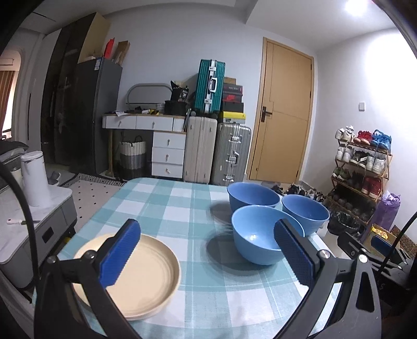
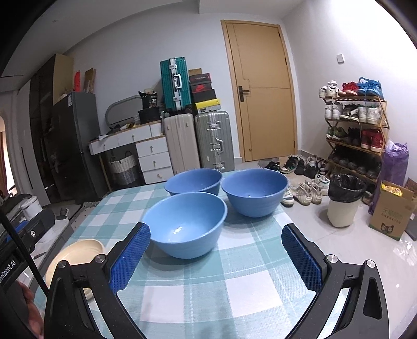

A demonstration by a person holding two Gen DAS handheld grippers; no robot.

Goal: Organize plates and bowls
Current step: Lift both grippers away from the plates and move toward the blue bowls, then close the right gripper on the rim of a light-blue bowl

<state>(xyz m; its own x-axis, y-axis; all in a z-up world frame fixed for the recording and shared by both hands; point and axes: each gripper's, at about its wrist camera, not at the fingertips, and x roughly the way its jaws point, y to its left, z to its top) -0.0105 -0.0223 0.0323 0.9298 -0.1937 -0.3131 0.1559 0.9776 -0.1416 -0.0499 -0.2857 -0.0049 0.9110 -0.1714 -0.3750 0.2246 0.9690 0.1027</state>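
Three blue bowls and a stack of cream plates on a checked table, both grippers spread wide and empty.

The cream plates (image 1: 146,273) lie flat, rims up, at the table's (image 1: 166,203) near left edge. The nearest bowl (image 2: 186,221), the far-left bowl (image 2: 194,181) and the far-right bowl (image 2: 254,191) stand upright, mouths up, clustered toward the far right corner, close together. All are round, glossy, plain. The left gripper (image 1: 206,250) and right gripper (image 2: 215,256) hover above the near edge, gripping nothing.

Pale walls, glossy tile floor (image 2: 370,250). Far wall: wooden door (image 2: 263,88), suitcases (image 2: 198,140), white drawers (image 2: 153,156), dark fridge (image 2: 75,140). Shoe rack (image 2: 357,125) right. Ceiling light (image 1: 357,7) glaring.
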